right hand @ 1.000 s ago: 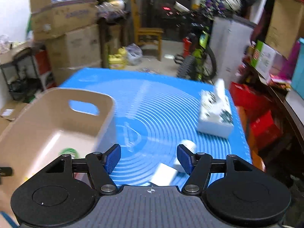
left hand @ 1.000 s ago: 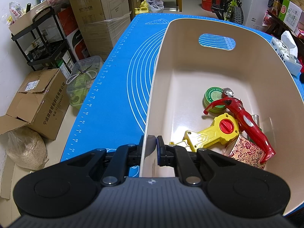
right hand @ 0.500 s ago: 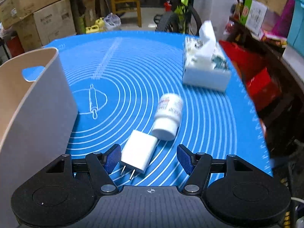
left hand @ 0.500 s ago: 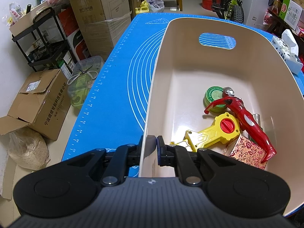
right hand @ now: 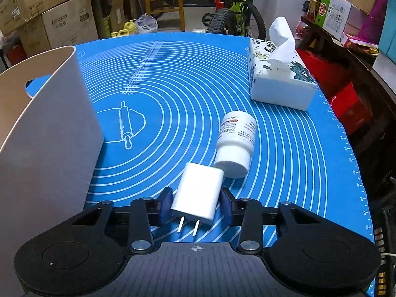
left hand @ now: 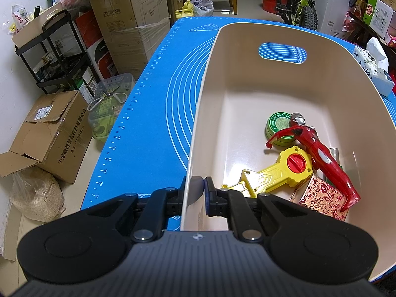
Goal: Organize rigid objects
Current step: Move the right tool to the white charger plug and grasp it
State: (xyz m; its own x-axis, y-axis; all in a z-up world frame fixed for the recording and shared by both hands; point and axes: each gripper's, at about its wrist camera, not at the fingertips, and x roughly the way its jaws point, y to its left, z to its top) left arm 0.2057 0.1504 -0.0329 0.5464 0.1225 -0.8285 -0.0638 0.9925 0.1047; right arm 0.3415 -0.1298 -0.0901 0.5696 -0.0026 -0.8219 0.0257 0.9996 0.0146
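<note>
My left gripper (left hand: 196,189) is shut on the near rim of the beige bin (left hand: 208,79). In the bin lie a green tin (left hand: 278,126), a red figure (left hand: 319,151), a yellow toy with a red knob (left hand: 279,170) and a floral box (left hand: 321,200). My right gripper (right hand: 195,204) has its blue pads on both sides of a white plug charger (right hand: 198,193) on the blue mat, prongs toward me, the left pad touching it and a thin gap at the right pad. A white pill bottle (right hand: 235,141) lies on its side just beyond the charger.
A tissue box (right hand: 277,79) stands at the far right of the blue mat (right hand: 173,79). The bin's outer wall (right hand: 54,133) is close on the right gripper's left. Cardboard boxes (left hand: 47,136), a rack and a clear container stand on the floor left of the table.
My right gripper has dropped and moved forward over the charger, and its jaws have narrowed around it. My left gripper stays shut on the bin rim.
</note>
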